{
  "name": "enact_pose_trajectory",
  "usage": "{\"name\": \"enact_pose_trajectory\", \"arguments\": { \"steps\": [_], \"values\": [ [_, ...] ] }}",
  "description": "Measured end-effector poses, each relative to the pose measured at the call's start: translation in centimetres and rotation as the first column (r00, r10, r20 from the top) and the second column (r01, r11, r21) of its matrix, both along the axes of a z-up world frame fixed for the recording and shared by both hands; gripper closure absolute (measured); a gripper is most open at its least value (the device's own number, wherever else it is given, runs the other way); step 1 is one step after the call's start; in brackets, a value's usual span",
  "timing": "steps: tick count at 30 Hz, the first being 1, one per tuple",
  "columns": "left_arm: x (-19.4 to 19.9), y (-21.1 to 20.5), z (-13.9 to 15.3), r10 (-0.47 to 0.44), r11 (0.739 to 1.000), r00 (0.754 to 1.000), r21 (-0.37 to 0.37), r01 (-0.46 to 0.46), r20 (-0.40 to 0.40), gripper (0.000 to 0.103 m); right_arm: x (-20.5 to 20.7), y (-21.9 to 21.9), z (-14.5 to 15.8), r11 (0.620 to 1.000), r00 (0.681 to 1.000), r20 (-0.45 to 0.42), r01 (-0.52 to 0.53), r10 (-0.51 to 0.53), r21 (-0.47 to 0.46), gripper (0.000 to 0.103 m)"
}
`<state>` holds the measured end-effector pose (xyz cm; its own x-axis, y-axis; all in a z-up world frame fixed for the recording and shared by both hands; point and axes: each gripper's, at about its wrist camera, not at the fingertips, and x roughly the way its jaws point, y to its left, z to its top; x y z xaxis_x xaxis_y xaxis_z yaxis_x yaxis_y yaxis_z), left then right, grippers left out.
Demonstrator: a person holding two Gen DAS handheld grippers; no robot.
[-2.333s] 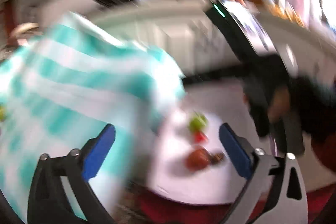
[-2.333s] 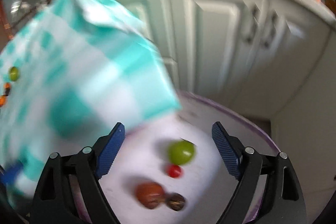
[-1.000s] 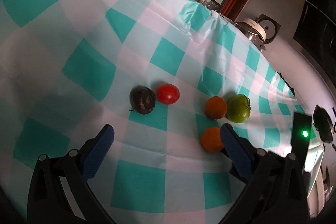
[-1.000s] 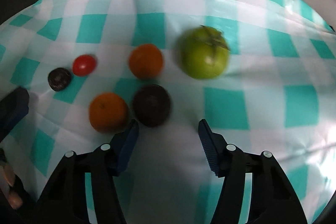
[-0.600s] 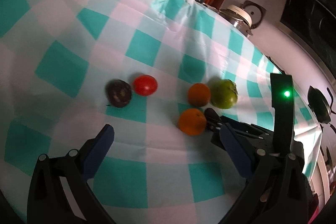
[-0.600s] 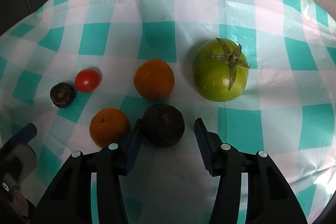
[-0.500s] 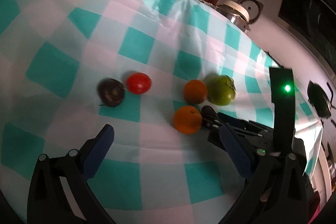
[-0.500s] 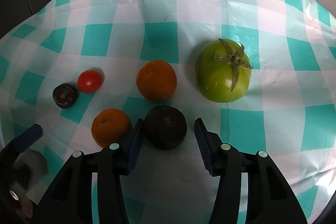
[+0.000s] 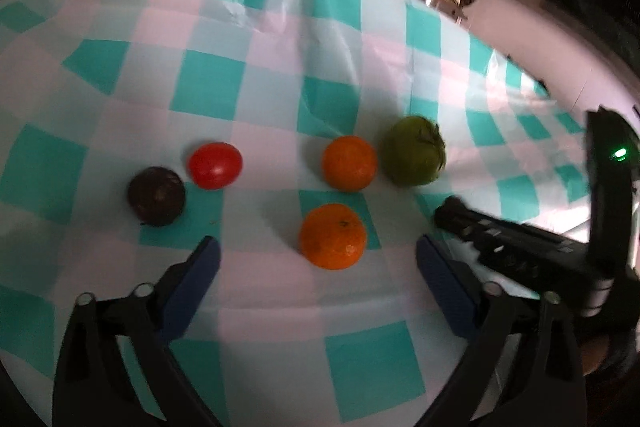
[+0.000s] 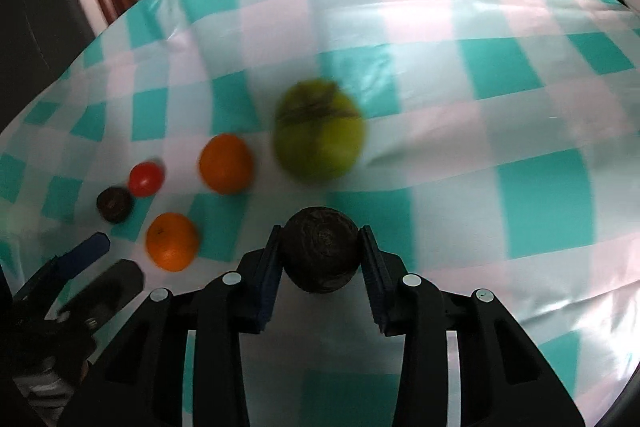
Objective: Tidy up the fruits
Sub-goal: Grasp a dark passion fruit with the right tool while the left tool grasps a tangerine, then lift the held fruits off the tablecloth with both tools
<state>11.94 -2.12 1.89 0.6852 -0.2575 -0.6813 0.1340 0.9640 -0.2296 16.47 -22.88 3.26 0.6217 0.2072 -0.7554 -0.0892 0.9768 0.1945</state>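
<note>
Right tool (image 10: pixel 321 251) has just been closing and is clenched on a dark round fruit (image 10: pixel 320 253), both blue pads pressing its sides, above the teal-checked cloth (image 10: pixel 440 67) on the counter. Green tomato (image 10: pixel 318 129) lies just beyond the held fruit, upper orange (image 10: pixel 226 163) to its left. Left tool (image 9: pixel 318 267), jaws wide but just been narrowing, grips nothing; the near orange (image 9: pixel 333 235) sits between and slightly ahead of its pads, not touched. Red tomato (image 9: pixel 215 165) and second dark fruit (image 9: pixel 157 195) lie farther left, touching or nearly so.
</note>
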Motion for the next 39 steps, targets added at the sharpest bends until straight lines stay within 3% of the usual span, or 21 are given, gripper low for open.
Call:
{"name": "enact_pose_trajectory", "arguments": {
  "steps": [3, 11, 14, 17, 24, 27, 32, 35, 39],
  "values": [
    [1.5, -0.9, -0.8, -0.006, 1.0, 0.998, 0.029, 0.008, -0.058, 0.035, 0.7, -1.3, -0.9, 1.0, 0.999, -0.026, 0.029, -0.028, 0.012, 0.065],
    [3.2, -2.9, -1.6, 0.007, 0.987, 0.995, 0.158, 0.009, -0.101, 0.038, 0.4, -0.8, -1.2, 1.0, 1.0, -0.007, 0.023, -0.023, 0.007, 0.065],
    [3.2, -3.3, -1.7, 0.027, 0.977, 0.995, 0.213, -0.006, -0.098, 0.05, 0.5, -0.4, -1.3, 1.0, 1.0, -0.007, 0.022, -0.022, 0.002, 0.065],
    [3.1, -3.2, -1.7, 0.025, 0.975, 0.995, 0.221, -0.004, -0.093, 0.061, 0.5, -0.2, -1.3, 1.0, 1.0, -0.007, 0.022, -0.022, -0.004, 0.065],
    [1.5, 0.6, -1.1, 0.076, 0.989, 0.996, 0.132, -0.069, -0.048, 0.063, 0.6, 0.1, -1.5, 1.0, 1.0, -0.005, 0.018, -0.018, 0.009, 0.064],
    [-0.8, 2.8, -0.2, 0.115, 0.989, 0.993, 0.093, -0.113, -0.018, 0.063, 0.5, -0.2, -1.7, 0.999, 1.0, -0.001, 0.017, -0.017, 0.032, 0.064],
    [-6.2, 6.0, -0.2, 0.158, 0.987, 0.987, 0.015, -0.158, -0.026, 0.063, 0.8, -0.5, -1.9, 0.999, 1.0, -0.003, 0.017, -0.017, 0.048, 0.064],
    [-7.3, 7.1, -0.4, 0.174, 0.985, 0.984, -0.014, -0.174, -0.043, 0.063, 0.8, -0.4, -1.9, 0.999, 1.0, -0.002, 0.017, -0.017, 0.046, 0.064],
    [-7.5, 5.7, -0.1, 0.147, 0.989, 0.989, 0.028, -0.147, -0.011, 0.063, 1.0, -0.3, -1.8, 0.999, 1.0, -0.003, 0.017, -0.017, 0.036, 0.064]
  ]
}}
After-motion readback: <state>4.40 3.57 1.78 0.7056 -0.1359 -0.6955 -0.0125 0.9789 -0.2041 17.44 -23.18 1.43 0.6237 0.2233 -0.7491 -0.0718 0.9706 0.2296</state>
